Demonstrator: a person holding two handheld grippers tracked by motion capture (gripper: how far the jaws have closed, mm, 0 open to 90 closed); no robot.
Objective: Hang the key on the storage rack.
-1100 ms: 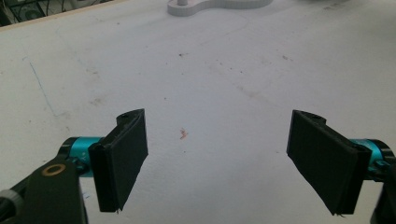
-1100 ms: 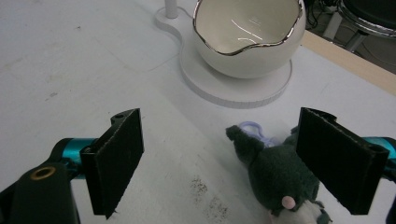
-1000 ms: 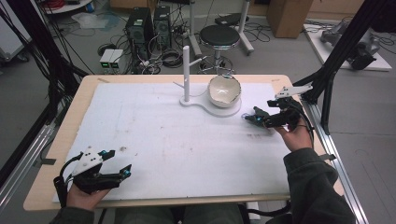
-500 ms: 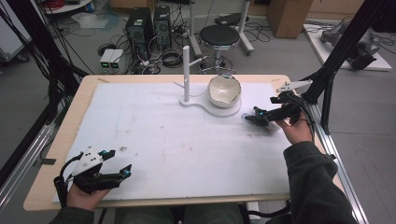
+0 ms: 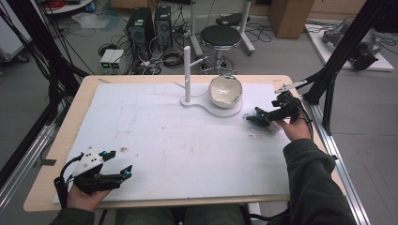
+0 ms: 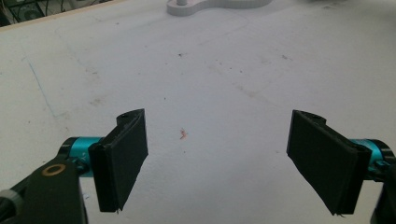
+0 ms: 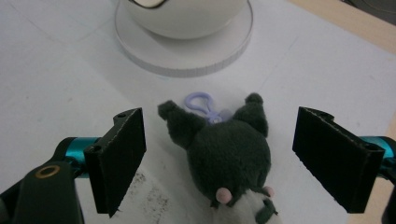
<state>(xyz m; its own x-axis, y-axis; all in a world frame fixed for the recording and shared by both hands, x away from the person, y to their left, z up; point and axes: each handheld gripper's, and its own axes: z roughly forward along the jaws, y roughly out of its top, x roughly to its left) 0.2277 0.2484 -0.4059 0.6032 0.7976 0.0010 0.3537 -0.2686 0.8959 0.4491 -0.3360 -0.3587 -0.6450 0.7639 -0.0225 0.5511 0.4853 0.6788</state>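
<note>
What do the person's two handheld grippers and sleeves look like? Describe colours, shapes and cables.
Both the left gripper and the right gripper are black, with flat rectangular black pads on teal fittings. A grey three-cornered plate tops the left one. Black cables trail. The sleeves are dark olive.

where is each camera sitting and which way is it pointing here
High view: fixed above the person's side of the table, looking forward and down; both forearms enter from the bottom, left tool near the front edge, right tool by the bowl.
Left gripper view: rides the left tool, looking over bare table between its open black jaws toward the white stand.
Right gripper view: rides the right tool, looking down on a dark plush keychain between open jaws, bowl beyond.
Shared: the bowl on its white stand appears in the high and right gripper views.
</note>
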